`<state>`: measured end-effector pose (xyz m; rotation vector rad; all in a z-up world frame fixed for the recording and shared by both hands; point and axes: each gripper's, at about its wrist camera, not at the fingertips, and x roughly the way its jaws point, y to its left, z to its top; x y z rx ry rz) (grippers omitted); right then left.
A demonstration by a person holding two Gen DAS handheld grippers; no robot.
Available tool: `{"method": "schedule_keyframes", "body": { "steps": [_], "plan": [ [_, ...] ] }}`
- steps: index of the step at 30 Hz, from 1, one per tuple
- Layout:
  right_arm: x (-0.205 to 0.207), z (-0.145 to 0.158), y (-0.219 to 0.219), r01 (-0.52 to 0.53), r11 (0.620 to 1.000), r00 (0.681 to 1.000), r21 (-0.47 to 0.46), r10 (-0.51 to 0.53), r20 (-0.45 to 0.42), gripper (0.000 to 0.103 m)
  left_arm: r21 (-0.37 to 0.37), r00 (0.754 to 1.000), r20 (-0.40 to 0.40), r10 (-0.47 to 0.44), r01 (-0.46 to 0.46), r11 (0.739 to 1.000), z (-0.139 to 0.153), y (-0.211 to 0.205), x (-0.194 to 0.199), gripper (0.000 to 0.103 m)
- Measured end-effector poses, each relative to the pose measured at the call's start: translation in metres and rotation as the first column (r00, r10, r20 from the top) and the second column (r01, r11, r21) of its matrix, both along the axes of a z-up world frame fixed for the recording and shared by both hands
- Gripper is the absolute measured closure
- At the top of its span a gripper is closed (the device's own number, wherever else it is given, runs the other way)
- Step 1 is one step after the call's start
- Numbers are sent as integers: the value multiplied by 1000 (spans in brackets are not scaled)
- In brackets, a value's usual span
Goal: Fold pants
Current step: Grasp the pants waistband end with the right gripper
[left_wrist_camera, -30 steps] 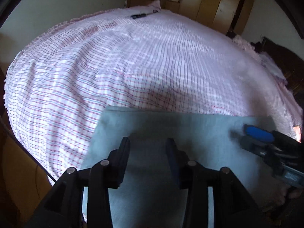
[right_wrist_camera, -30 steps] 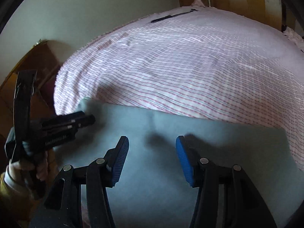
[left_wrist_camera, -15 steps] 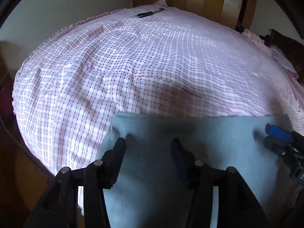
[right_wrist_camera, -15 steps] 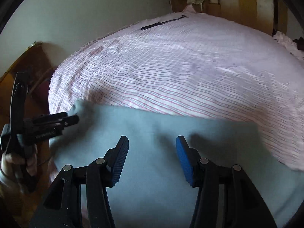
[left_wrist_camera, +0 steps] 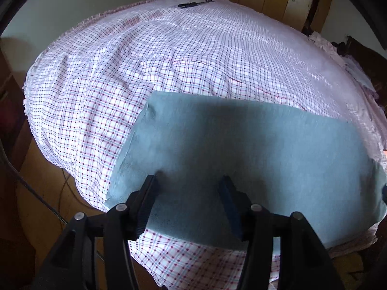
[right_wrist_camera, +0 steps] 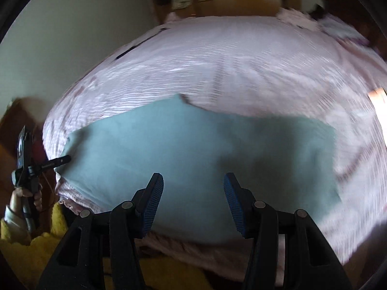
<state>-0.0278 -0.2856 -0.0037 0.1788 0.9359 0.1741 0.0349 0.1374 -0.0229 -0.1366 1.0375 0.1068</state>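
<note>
- Pants (left_wrist_camera: 241, 149): teal-grey, already folded into a flat rectangular slab; lies on the bed (left_wrist_camera: 169, 60) near its front edge, on the pink-checked sheet; long axis runs left to right across both views
- Left claw (left_wrist_camera: 187, 203): jaws spread apart, gripping nothing; hovers over the near long edge of the pants, toward their left end; the left short edge, where stacked layers show, sits just beyond and left of the left finger
- Right claw (right_wrist_camera: 192, 200): jaws likewise parted and empty; poised above the near edge, roughly mid-length; this view is motion-blurred, so whether the fingers touch cloth I cannot say
- In the right wrist view the left claw (right_wrist_camera: 60, 160) shows at far left with its tip at the pants' left end; so the left hand is nearer that short edge, the right hand nearer the right end
- Judgement: the next fold probably turns on the long axis; one short end carried across to the other, both claws pinching that end
- Surface: smooth, soft nap, few wrinkles; far edge kinks slightly near the middle
- A dark slim object (left_wrist_camera: 191, 4) lies at the bed's far side, well apart
</note>
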Motion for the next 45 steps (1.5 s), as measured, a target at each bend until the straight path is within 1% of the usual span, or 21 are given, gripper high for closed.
{"method": "schedule_keyframes", "body": {
  "steps": [3,6,9,11,17,22,25,26,28,32,34,37,40,42,43,44,45],
  "plan": [
    [-23,-5,-30,75,995,997,64,-74,-28,57,6,1000,-2,7,-7,1000,1,-1,1,44],
    [-41,-10,-55,140,985,990,105,-136,-39,57,-6,1000,-4,16,-17,1000,1,0,1,44],
    [-50,-14,-72,188,971,982,150,-183,-43,57,-14,1000,-3,24,-24,1000,1,1,0,42],
    [-51,-21,-82,218,955,976,202,-209,-62,57,-18,1000,-5,29,-29,999,-2,2,0,40],
    [-46,-40,-98,257,916,966,308,-239,-97,57,-19,999,-7,40,-40,999,-4,4,1,39],
    [-36,-42,-99,254,913,966,321,-253,-45,57,1,999,-4,34,-34,999,-5,3,2,37],
    [-25,-51,-105,281,886,958,368,-284,-49,57,-3,999,-6,36,-36,999,-5,4,2,36],
    [-20,-56,-107,291,868,954,402,-297,-50,57,-5,999,-6,36,-36,999,-5,5,2,36],
    [-17,-58,-111,307,846,946,435,-322,-41,57,-8,999,-7,33,-33,999,-5,6,3,36],
    [-23,-52,-124,356,800,911,483,-413,13,57,-18,1000,-15,23,-24,1000,-6,9,5,35],
    [-29,-49,-132,369,788,898,492,-439,30,57,-22,1000,-17,23,-23,999,-5,10,5,35],
    [-33,-46,-140,386,792,889,473,-456,39,64,-21,1000,-16,22,-23,1000,-6,10,5,35],
    [-35,-45,-138,386,829,896,404,-441,49,69,-15,1000,-17,24,-24,1000,-6,9,5,35],
    [-36,-37,-125,377,882,905,281,-416,91,69,-13,1000,-16,21,-21,1000,-6,9,5,35],
    [-35,-31,-116,366,910,911,195,-393,124,69,-14,1000,-16,19,-20,1000,-7,10,6,34],
    [-37,-27,-109,348,929,918,122,-365,158,69,-16,1000,-16,18,-19,1000,-7,10,6,34],
    [-37,-20,-98,320,947,926,30,-319,200,69,-17,1000,-15,18,-18,1000,-7,11,6,34]
  ]
}}
